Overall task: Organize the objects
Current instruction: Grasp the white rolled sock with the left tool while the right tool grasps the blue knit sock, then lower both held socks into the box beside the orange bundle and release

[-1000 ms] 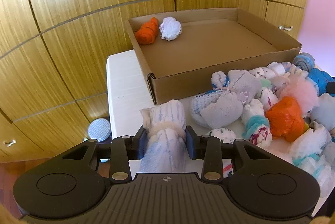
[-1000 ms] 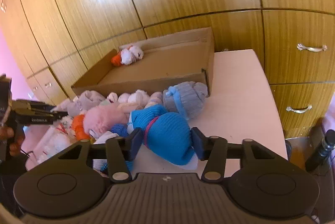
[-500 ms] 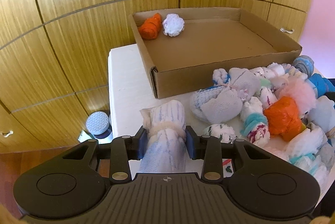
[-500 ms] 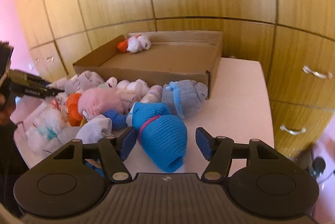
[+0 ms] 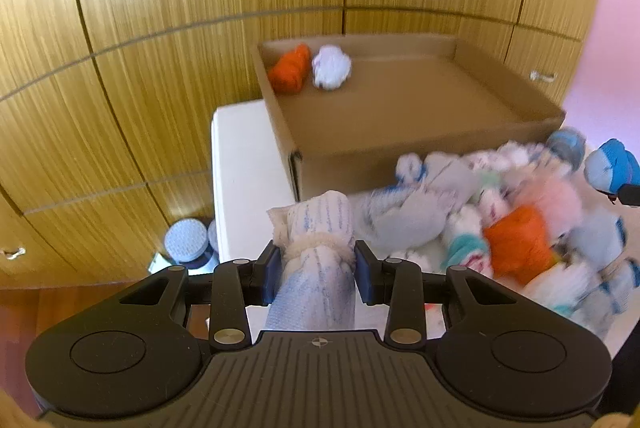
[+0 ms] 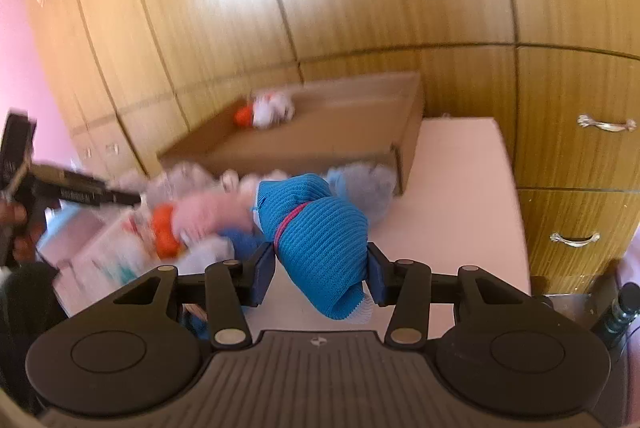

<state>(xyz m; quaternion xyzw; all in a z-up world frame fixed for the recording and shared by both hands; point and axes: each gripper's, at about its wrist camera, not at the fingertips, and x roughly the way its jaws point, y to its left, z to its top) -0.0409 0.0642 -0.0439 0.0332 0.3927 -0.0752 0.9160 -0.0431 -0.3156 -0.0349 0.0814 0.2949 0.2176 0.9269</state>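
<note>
My left gripper (image 5: 315,264) is shut on a white sock roll with blue stripes (image 5: 316,248), held above the table's left part. My right gripper (image 6: 321,268) is shut on a bright blue knit sock roll with a pink band (image 6: 320,236), lifted off the table; it also shows at the right edge of the left wrist view (image 5: 612,168). A cardboard box (image 5: 400,152) (image 6: 312,156) sits at the back, with an orange roll (image 5: 290,70) and a white roll (image 5: 331,68) in its far left corner. A pile of rolled socks (image 5: 516,228) lies in front of the box.
The white table (image 5: 240,164) (image 6: 452,196) stands against wooden cabinet doors with metal handles (image 6: 606,124). Round blue-lidded jars (image 5: 186,242) stand on the floor left of the table. A dark bottle (image 6: 622,308) stands low on the right. The left gripper shows in the right wrist view (image 6: 76,188).
My right gripper has closed on the blue sock roll and lifted it off the table. My left gripper has risen with its striped roll held the same way.
</note>
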